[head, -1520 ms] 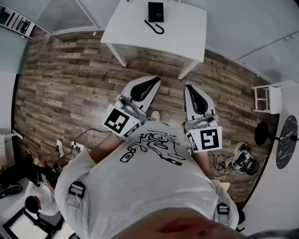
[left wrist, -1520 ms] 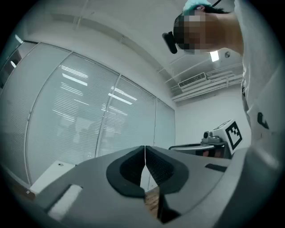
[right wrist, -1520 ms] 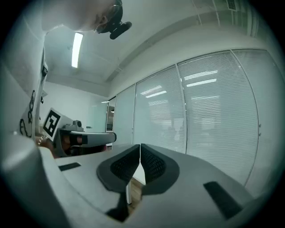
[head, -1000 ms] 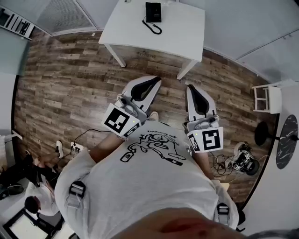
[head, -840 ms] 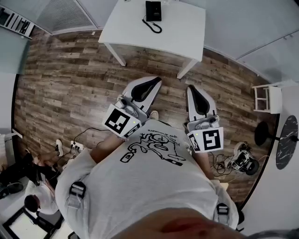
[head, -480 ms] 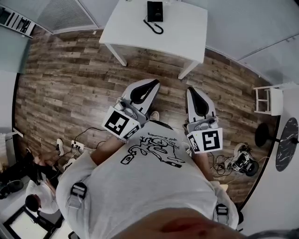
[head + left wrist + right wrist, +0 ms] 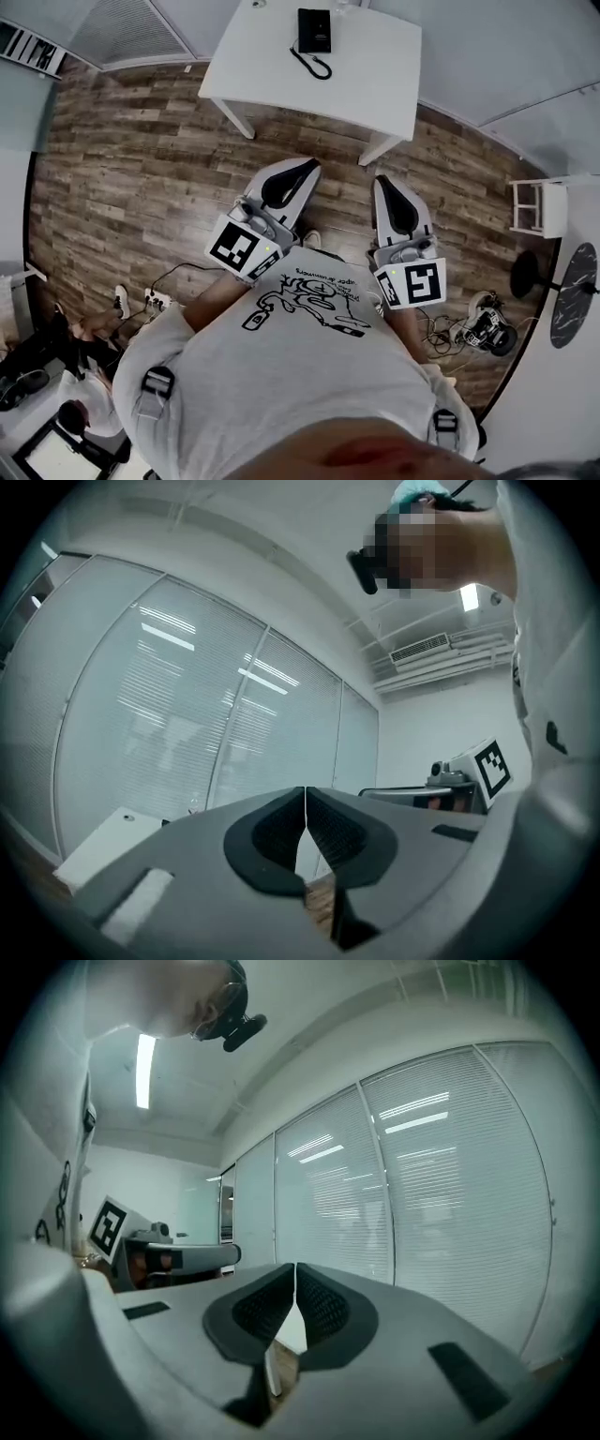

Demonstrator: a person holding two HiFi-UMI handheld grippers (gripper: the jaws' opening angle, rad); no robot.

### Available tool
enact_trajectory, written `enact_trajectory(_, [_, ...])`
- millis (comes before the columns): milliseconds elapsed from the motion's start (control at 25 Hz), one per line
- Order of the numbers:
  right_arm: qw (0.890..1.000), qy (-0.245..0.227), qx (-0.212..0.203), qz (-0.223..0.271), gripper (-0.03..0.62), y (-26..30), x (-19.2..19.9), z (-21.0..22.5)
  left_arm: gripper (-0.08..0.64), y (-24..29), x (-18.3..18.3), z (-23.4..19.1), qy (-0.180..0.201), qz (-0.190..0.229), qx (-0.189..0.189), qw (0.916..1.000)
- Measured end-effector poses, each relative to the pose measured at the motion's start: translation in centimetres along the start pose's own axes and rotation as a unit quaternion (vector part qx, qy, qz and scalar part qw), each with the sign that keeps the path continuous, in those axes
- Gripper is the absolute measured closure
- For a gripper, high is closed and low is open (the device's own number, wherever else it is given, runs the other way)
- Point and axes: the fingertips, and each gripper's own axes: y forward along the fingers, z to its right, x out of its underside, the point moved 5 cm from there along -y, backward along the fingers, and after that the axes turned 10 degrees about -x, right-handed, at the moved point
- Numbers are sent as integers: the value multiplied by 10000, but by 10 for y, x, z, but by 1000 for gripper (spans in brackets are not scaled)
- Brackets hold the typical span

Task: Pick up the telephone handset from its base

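Observation:
A black telephone (image 7: 314, 30) with its handset on the base sits at the far side of a white table (image 7: 366, 70), its coiled cord (image 7: 315, 66) looping toward me. My left gripper (image 7: 305, 165) and right gripper (image 7: 383, 182) are held level over the wooden floor, well short of the table. Both have their jaws shut with nothing between them, as the left gripper (image 7: 305, 794) view and the right gripper (image 7: 295, 1269) view show. The telephone is not visible in either gripper view.
Glass walls with blinds (image 7: 206, 724) stand ahead. A white stool (image 7: 536, 200) and a round dark stand (image 7: 574, 292) are at the right. Cables and a device (image 7: 487, 323) lie on the floor right of me. A person (image 7: 75, 412) sits at the lower left.
The table and telephone have shifted lower and nearer in the head view as I moved toward them. Both grippers stay shut and held the same way.

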Motion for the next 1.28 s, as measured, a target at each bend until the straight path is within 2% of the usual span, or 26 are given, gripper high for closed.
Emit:
enact_trajectory(360, [10000, -22, 13, -16, 584, 86, -7, 26, 554, 46, -15, -79, -5, 1, 47, 10000])
enact_trajectory(760, [9999, -57, 93, 22, 584, 166, -19, 34, 554, 72, -35, -155, 38, -18, 170, 9998])
enact_trajectory(1000, [10000, -47, 55, -14, 584, 196, -20, 31, 554, 76, -38, -185, 23, -58, 169, 9998])
enact_trajectory(1280, [10000, -13, 15, -87, 584, 214, -16, 45, 554, 90, -36, -199, -35, -74, 116, 9999])
